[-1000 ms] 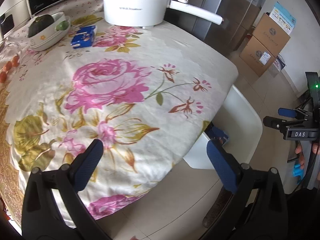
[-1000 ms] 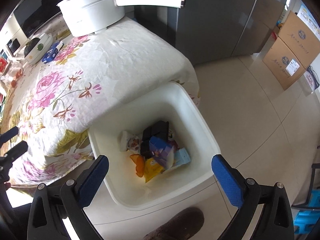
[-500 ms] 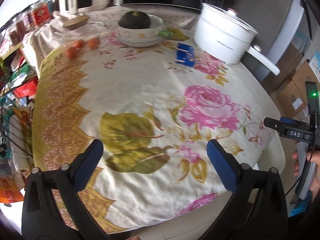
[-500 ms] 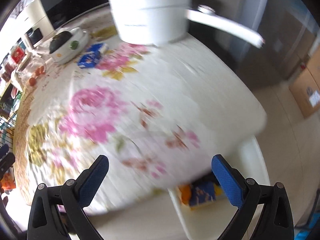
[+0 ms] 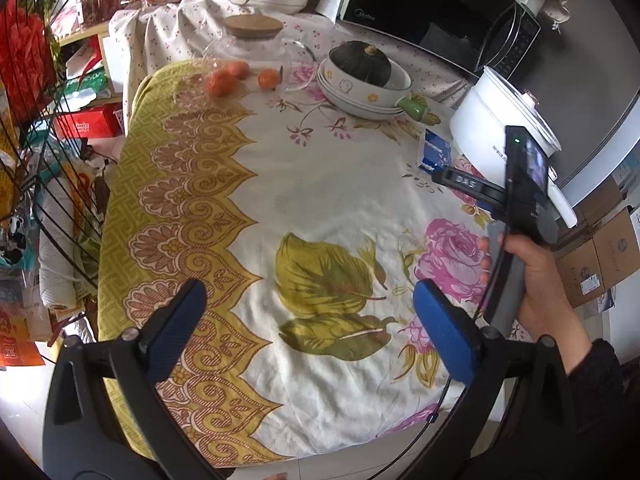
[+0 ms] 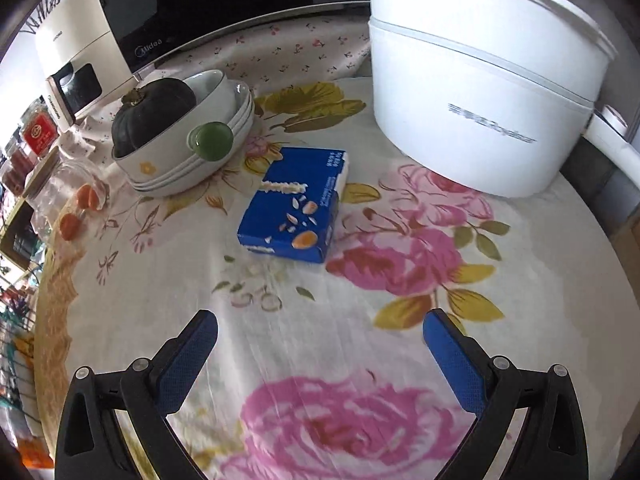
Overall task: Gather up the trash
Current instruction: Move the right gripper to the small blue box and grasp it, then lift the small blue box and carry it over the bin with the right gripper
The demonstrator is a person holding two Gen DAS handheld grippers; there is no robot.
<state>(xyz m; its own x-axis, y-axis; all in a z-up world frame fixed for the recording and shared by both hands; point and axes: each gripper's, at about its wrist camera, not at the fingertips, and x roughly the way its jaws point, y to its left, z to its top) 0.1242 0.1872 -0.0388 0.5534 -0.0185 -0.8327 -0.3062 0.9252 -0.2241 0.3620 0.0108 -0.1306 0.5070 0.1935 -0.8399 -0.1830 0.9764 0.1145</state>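
Observation:
A blue snack box (image 6: pixel 296 204) lies flat on the floral tablecloth (image 6: pixel 320 320), between the stacked bowls and the white pot. In the left wrist view it (image 5: pixel 436 154) shows at the far right, partly behind my right gripper's body. My right gripper (image 6: pixel 320 354) is open and empty, low over the cloth, with the box straight ahead and apart from it. My left gripper (image 5: pixel 310 322) is open and empty above the table's near edge. The trash bin is out of view.
A white electric pot (image 6: pixel 480 92) with a long handle stands right of the box. Stacked bowls (image 6: pixel 188 152) hold a dark squash (image 6: pixel 152 110). Oranges (image 5: pixel 228 76), a glass jar (image 5: pixel 252 40), a microwave (image 5: pixel 432 12) and a wire rack (image 5: pixel 44 120) lie beyond.
Both grippers swung away from the white bin on the floor to face the tabletop. The right gripper moved in close to the blue box. Both stayed open and empty.

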